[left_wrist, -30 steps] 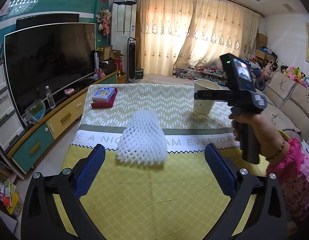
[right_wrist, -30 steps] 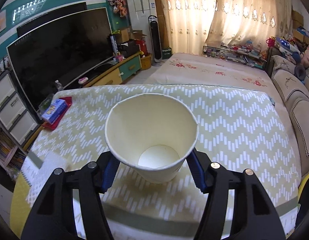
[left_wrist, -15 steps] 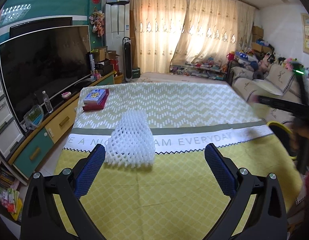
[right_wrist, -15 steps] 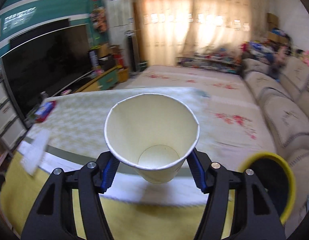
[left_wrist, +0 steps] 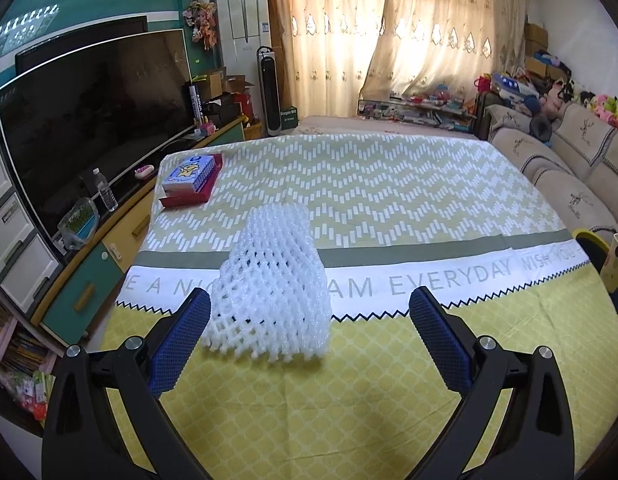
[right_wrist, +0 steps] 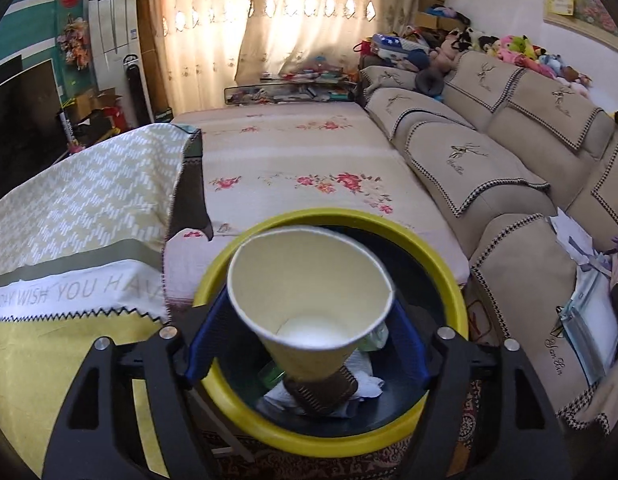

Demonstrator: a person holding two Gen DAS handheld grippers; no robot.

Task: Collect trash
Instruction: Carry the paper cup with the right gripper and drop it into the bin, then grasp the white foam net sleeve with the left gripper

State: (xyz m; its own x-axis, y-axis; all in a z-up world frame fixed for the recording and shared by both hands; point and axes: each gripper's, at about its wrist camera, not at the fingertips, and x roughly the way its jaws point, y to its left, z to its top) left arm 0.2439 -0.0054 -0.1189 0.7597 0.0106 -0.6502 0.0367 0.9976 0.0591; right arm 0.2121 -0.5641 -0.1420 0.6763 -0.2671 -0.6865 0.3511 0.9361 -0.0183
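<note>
The cup [right_wrist: 309, 292] has been carried off the table [left_wrist: 389, 380] and is now held tilted above the yellow-rimmed bin [right_wrist: 449, 276], pinched by the right gripper [right_wrist: 305, 344]. Crumpled paper is seen inside the bin. The white foam net [left_wrist: 269, 284] lies near the table's front, between the spread fingers of the left gripper [left_wrist: 309, 340].
</note>
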